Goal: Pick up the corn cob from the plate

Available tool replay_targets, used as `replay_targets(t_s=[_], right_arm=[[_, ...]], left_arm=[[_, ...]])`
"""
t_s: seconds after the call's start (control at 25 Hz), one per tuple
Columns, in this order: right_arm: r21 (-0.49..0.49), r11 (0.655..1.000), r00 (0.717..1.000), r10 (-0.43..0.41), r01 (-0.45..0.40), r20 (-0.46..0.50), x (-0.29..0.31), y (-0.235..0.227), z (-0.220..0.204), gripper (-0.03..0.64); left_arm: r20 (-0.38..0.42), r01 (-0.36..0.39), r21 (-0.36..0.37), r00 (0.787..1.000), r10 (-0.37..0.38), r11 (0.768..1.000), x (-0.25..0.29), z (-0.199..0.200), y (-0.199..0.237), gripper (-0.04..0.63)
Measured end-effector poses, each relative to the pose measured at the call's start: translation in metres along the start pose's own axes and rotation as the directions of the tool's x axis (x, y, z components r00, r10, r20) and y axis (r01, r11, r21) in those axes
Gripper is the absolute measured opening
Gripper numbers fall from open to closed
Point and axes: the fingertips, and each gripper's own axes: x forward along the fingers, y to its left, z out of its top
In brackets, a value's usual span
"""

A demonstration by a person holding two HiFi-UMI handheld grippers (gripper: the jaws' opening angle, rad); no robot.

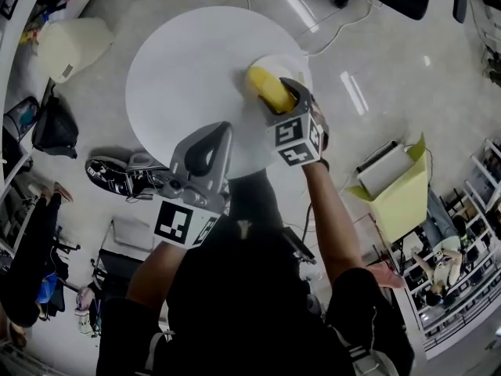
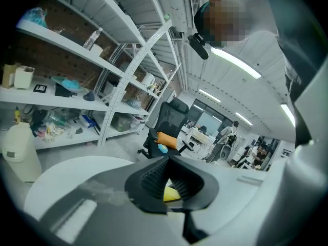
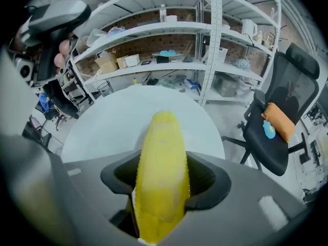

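The yellow corn cob [image 1: 266, 84] lies over the pale plate [image 1: 296, 59] at the right side of the round white table [image 1: 188, 77]. My right gripper [image 1: 280, 94] reaches down onto it from the near side. In the right gripper view both dark pads press the sides of the cob [image 3: 161, 147], which sticks out ahead of the gripper [image 3: 161, 186] toward the table [image 3: 107, 122]. My left gripper [image 1: 225, 129] hangs over the table's near edge, fingertips together and nothing in it. In the left gripper view its gripper [image 2: 173, 181] points at the cob [image 2: 171, 193], a yellow spot beyond.
A white bin [image 1: 74, 45] stands on the floor at the left and an open yellow-green box [image 1: 403, 190] at the right. A black office chair [image 3: 279, 117] with an orange cushion stands beyond the table. Metal shelves [image 3: 169, 35] line the wall.
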Motion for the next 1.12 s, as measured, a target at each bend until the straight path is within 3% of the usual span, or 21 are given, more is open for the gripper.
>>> replay_targets(t_s=[0.52, 1.12], right_arm=[[0.091, 0.990, 0.990, -0.113, 0.105, 0.088, -0.064, 0.017, 0.036, 0.259], [0.197, 0.959, 0.949, -0.244, 0.205, 0.198, -0.152, 0.074, 0.072, 0.259]], left_arm=[[0.082, 0.048, 0.053, 0.995, -0.053, 0.997, -0.042, 0.044, -0.025, 0.003], [0.167, 0.116, 0.106, 0.977, -0.132, 0.988, -0.130, 0.080, -0.062, 0.003]])
